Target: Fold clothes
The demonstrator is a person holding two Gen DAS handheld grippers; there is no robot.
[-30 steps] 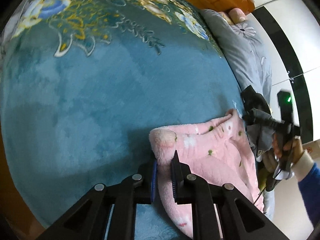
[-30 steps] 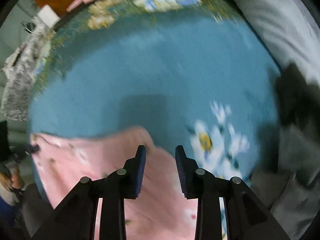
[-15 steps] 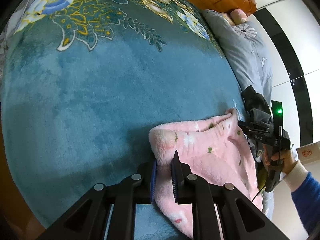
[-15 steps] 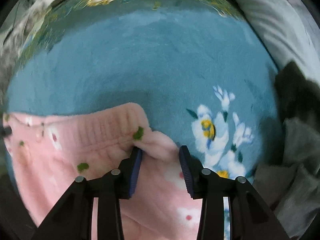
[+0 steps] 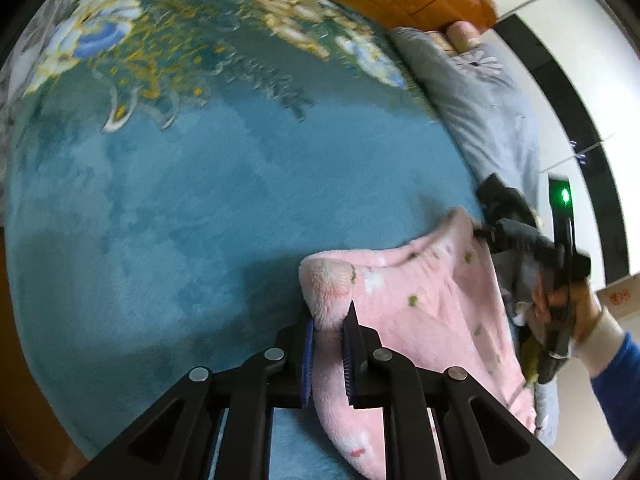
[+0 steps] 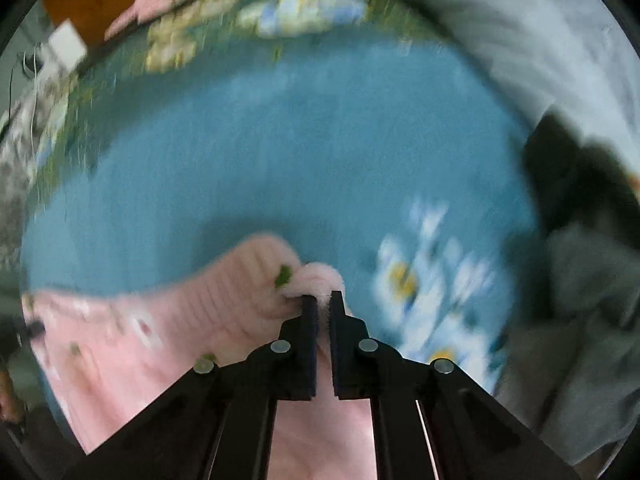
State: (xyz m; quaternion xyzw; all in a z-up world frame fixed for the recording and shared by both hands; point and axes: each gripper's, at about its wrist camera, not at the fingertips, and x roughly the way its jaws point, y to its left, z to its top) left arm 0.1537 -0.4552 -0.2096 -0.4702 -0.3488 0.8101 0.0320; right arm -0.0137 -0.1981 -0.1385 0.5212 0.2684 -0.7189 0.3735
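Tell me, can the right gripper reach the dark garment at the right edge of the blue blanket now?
Probably not at once: the right gripper is shut on the pink fleece garment. The blue blanket toward the dark garment looks bare.

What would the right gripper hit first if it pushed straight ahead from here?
The right gripper is shut on the pink fleece garment. Beyond that pinched edge, probably only the blue floral blanket; blur makes depth uncertain.

You cannot read any words or numbers here. The red marks on the pale box [image 5: 618, 294] at the right edge are too blurry to read.
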